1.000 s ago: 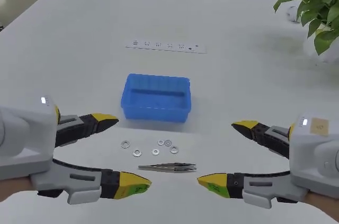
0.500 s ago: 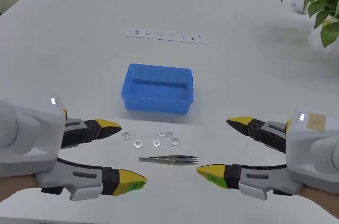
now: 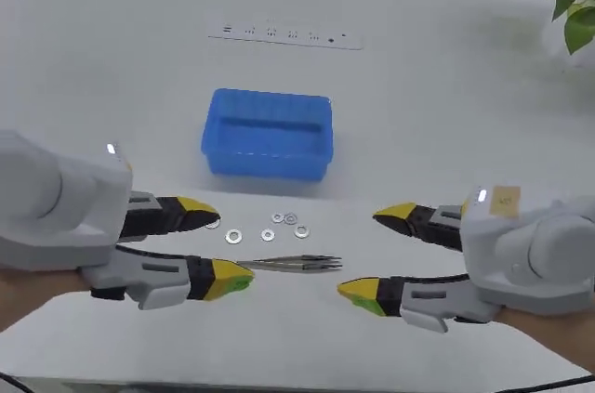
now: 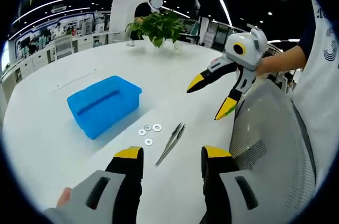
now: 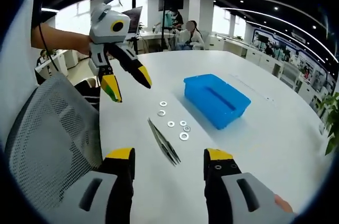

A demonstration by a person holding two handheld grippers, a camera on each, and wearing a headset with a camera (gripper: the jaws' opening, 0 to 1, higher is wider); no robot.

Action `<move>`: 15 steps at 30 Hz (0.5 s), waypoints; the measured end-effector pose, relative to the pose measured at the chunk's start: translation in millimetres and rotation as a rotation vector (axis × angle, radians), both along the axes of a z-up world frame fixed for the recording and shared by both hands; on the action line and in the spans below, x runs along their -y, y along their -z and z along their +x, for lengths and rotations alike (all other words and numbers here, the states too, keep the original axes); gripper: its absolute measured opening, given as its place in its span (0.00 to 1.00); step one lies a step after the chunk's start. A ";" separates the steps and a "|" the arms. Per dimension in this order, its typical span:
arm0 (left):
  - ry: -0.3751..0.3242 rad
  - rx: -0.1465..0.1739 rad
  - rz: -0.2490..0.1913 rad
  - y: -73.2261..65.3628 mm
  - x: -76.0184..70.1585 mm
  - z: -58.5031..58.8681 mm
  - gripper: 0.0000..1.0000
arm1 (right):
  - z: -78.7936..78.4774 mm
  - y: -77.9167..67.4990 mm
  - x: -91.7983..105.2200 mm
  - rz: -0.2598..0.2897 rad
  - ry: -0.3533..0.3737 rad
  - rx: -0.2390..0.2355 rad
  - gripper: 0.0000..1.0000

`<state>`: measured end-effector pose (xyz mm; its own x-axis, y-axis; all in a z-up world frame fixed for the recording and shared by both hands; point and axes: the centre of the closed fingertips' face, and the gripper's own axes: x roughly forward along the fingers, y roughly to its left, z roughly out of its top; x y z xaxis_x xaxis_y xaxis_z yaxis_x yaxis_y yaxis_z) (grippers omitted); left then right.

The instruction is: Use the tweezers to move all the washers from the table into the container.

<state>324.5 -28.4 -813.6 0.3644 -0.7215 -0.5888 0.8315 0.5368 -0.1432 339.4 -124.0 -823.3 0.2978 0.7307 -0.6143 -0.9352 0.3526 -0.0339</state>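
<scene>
**Task status.** Not begun, as far as the views show.
- Washers (image 3: 268, 233): six counted, loose on the tabletop (image 3: 418, 114) in a small scatter. None is lifted.
- Container (image 3: 268, 131): blue, open-topped; no washer can be made out inside it.
- Tweezers (image 3: 296, 264): lying flat on the tabletop, not grasped.
- Judged remaining: pick up the tweezers, then carry over every washer.

**Left hand-held gripper** (image 3: 232, 246): jaws spread wide, holding nothing.

**Right hand-held gripper** (image 3: 359, 253): jaws spread wide, holding nothing.

**Positions, head view.**
- Tweezers sit at 6 o'clock from the washer scatter, just beside it.
- Container sits at 12 o'clock from the washers, near but apart from them.
- Left hand-held gripper is at 9 o'clock from the tweezers. Its lower jaw tip is close to the tweezers' near end; contact cannot be told.
- Right hand-held gripper is at 3 o'clock from the tweezers, with a clear gap.
- One washer lies just off the left hand-held gripper's upper jaw tip.

**Positions, gripper views.** In each, the tweezers lie at 12 o'clock, ahead of and between that gripper's own jaws and short of the tips. The washers and container lie further on.
</scene>
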 end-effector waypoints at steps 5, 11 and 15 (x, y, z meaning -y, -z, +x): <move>0.052 -0.021 0.036 17.2 6.6 1.2 0.47 | 4.6 14.6 -12.9 -0.035 -0.038 -0.024 0.46; 0.077 -0.036 0.081 35.4 6.2 11.2 0.45 | 8.1 27.9 -23.9 -0.075 -0.103 -0.041 0.43; 0.094 -0.043 0.107 43.6 4.4 14.3 0.43 | 9.3 35.0 -28.1 -0.090 -0.131 -0.058 0.42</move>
<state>338.8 -32.8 -857.2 0.2709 -0.6833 -0.6780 0.8732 0.4709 -0.1258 348.7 -95.9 -858.3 0.1652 0.7021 -0.6926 -0.9743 0.2251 -0.0042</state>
